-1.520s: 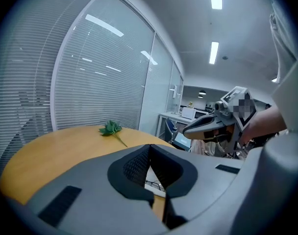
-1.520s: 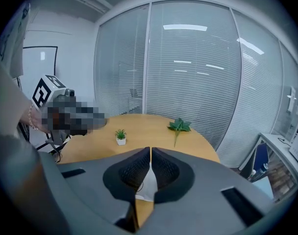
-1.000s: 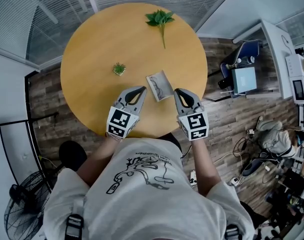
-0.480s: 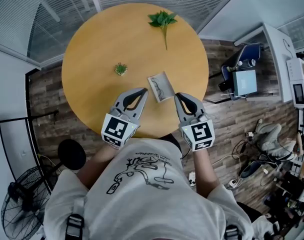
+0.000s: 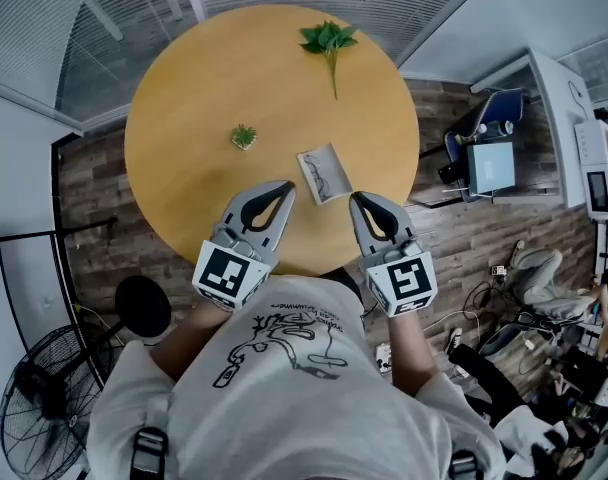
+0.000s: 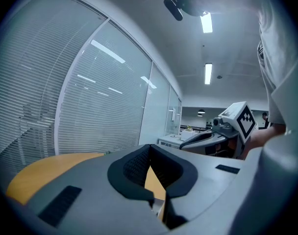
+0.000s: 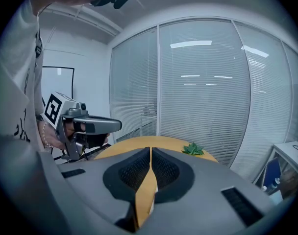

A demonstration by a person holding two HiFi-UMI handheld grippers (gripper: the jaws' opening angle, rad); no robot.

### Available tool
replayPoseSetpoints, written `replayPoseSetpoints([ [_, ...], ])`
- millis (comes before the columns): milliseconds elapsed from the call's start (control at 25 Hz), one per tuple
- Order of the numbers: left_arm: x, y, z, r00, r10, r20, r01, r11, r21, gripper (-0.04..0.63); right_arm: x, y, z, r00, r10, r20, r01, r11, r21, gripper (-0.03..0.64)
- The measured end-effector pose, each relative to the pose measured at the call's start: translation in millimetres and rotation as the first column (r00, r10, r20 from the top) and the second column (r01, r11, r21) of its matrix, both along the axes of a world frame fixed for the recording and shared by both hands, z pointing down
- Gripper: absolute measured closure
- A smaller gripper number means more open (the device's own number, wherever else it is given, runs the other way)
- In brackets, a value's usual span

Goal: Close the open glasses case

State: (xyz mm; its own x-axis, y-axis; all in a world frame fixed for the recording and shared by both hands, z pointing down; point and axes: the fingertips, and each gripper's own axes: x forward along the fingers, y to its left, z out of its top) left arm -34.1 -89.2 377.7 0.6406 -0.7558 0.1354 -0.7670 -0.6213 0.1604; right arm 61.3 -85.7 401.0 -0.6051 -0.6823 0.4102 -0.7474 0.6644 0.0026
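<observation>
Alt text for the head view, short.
From above: a person holds the left gripper and right gripper, both shut and empty, over the near edge of a round wooden table, flanking a glasses case that lies on it. A small plant and a leafy sprig lie farther back.

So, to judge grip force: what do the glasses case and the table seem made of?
Glasses case: pale, flat-sided, likely stiff card or plastic; too small to tell the finish. Table: wood or laminate, judging by its even honey-yellow, smooth, matte top.
</observation>
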Motion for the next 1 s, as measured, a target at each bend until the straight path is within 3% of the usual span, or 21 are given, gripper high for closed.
replayPoseSetpoints([
  [520, -3, 16, -34, 0.999, 0.005, -0.053, -0.004, 1.0, 0.024, 0.575, -8, 16, -42, 0.999, -0.025, 0.031, 0.024, 0.998, 0.05, 0.597],
  [640, -4, 15, -46, 0.995, -0.003, -0.097, 0.008, 0.999, 0.049, 0.575, -10, 17, -48, 0.999, -0.027, 0.035, 0.025, 0.998, 0.055, 0.597],
  [1000, -6, 23, -53, 0.997, 0.008, -0.079, -0.005, 0.999, 0.036, 0.575, -12, 21, -64, 0.999, -0.02, 0.034, 0.018, 0.998, 0.063, 0.597],
])
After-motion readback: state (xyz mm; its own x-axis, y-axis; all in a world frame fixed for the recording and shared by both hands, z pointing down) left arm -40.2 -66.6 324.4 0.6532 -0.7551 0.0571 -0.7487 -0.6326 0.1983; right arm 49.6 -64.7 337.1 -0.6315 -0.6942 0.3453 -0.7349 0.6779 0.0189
